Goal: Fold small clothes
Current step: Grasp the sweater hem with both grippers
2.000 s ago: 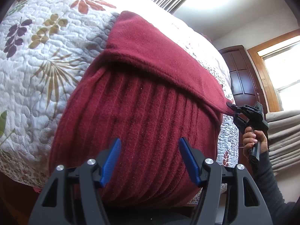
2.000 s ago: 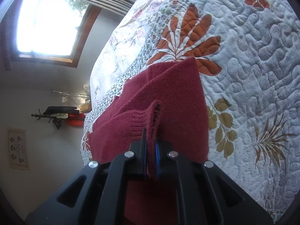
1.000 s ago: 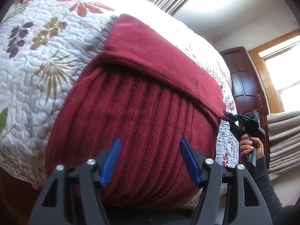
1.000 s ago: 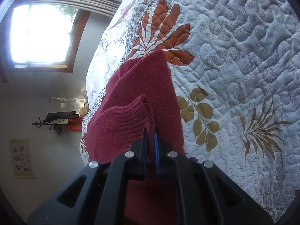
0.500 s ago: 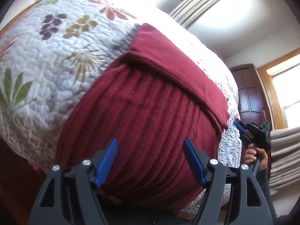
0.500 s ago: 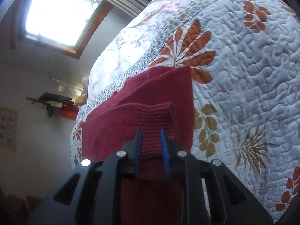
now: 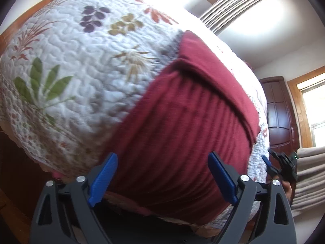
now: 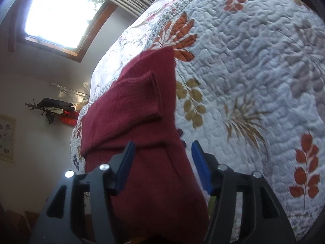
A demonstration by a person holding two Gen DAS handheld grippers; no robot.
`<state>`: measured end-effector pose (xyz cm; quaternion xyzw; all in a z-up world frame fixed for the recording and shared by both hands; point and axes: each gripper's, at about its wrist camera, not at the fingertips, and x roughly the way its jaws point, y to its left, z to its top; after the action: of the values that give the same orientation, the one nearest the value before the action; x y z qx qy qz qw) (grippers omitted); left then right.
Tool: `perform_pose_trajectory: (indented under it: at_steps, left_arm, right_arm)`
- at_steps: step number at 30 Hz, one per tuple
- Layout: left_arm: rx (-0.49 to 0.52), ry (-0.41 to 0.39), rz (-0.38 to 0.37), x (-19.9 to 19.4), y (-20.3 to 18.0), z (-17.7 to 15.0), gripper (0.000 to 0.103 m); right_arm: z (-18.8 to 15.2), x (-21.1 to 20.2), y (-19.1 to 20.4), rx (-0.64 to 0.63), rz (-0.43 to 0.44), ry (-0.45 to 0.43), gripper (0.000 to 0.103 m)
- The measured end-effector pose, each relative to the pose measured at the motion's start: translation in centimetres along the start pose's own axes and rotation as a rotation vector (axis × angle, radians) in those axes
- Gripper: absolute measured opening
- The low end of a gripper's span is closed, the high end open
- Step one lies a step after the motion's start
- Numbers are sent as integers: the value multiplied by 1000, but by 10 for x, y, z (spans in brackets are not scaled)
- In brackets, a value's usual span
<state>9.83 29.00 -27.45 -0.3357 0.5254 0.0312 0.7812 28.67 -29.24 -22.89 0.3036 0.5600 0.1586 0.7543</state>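
Sweater part-folded, both claws off it

Sweater (image 7: 182, 126), dark red rib knit, lying flat on quilted bed (image 7: 81, 65) near the bed's edge. One sleeve (image 8: 140, 99) laid across the body, cuff end resting on top; long folded edge visible as a diagonal flap across the upper body in left wrist view. First fold judged done. Remaining, by judgement: other side or sleeve, then a fold of the body lengthwise; bottom hem not yet turned up as far as visible.

Left claw (image 7: 162, 181): spread wide, blue pads well apart, nothing between them. Hovering over lower ribbed part of garment; contact with cloth not evident. Some motion blur in this view.

Right claw (image 8: 161, 164): released, pads apart at moderate width, gripping nothing. Sitting just above the garment near the sleeve's lower stretch; cloth passes below the gap, not pinched. Same claw seen small at far right of left wrist view, off the garment's corner, beside the bed edge.

Outward: floral quilt covering bed all round the garment; bright window (image 8: 61, 14) and wall shelf beyond in right view; dark wooden door (image 7: 278, 111) in left view.
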Motion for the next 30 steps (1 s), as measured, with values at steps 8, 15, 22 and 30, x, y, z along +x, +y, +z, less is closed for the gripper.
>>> perform_pose_trajectory:
  at_steps: [8, 15, 22, 30]
  left_arm:
    - [22, 188, -31, 39, 65, -13, 96]
    - [149, 293, -59, 83, 90, -36, 96]
    - [131, 408, -98, 126, 110, -46, 96]
    - [167, 449, -117, 136, 104, -45, 51]
  right_arm:
    - [-146, -17, -50, 126, -76, 83, 69]
    - [-234, -6, -53, 129, -123, 158, 70]
    - [-269, 11, -63, 159, -142, 149, 77]
    - [-279, 36, -72, 184, -97, 173, 77]
